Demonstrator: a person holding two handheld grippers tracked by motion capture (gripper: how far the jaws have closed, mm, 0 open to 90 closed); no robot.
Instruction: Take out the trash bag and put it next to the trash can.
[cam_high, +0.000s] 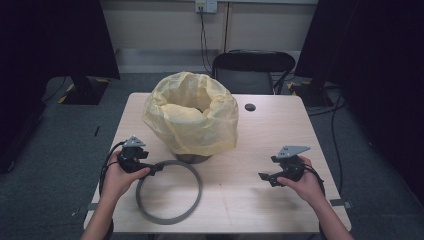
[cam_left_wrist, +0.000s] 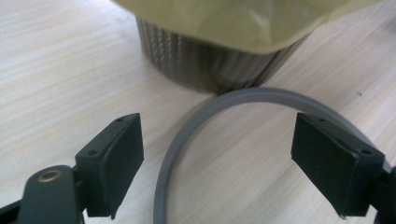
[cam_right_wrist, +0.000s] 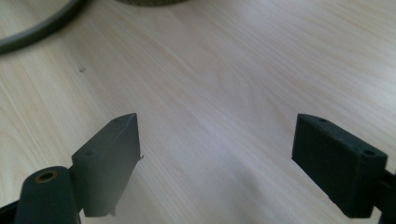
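Ring (cam_high: 169, 192): plain grey hoop, thin flat band, lying flat on the table (cam_high: 260, 210) at front left, just in front of the bin (cam_high: 194, 158). My left gripper (cam_high: 156, 169) sits at the ring's near-left arc, jaws wide, nothing between them. In the left gripper view the ring (cam_left_wrist: 196, 121) curves up between my jaws and passes under the right-hand one; whether that jaw touches the band I can't tell. Its top arc runs just short of the bin's (cam_left_wrist: 210, 65) ribbed grey wall.

Bin: only a low strip of base shows in the high view; the yellow bag (cam_high: 190, 117) drapes over the rest and hides the rim. Inside of the bag is in shadow, contents unreadable.

Right gripper (cam_high: 264, 176): jaws wide, empty, over bare wood, well apart from ring and bin. In its own view a short arc of the ring (cam_right_wrist: 37, 29) is cut off at the top-left corner.

Room: the ring's front arc lies near the table's front edge. Wide bare wood between ring and right gripper, and along the right side. Small dark round spot (cam_high: 250, 107) near the far edge, right of the bag.
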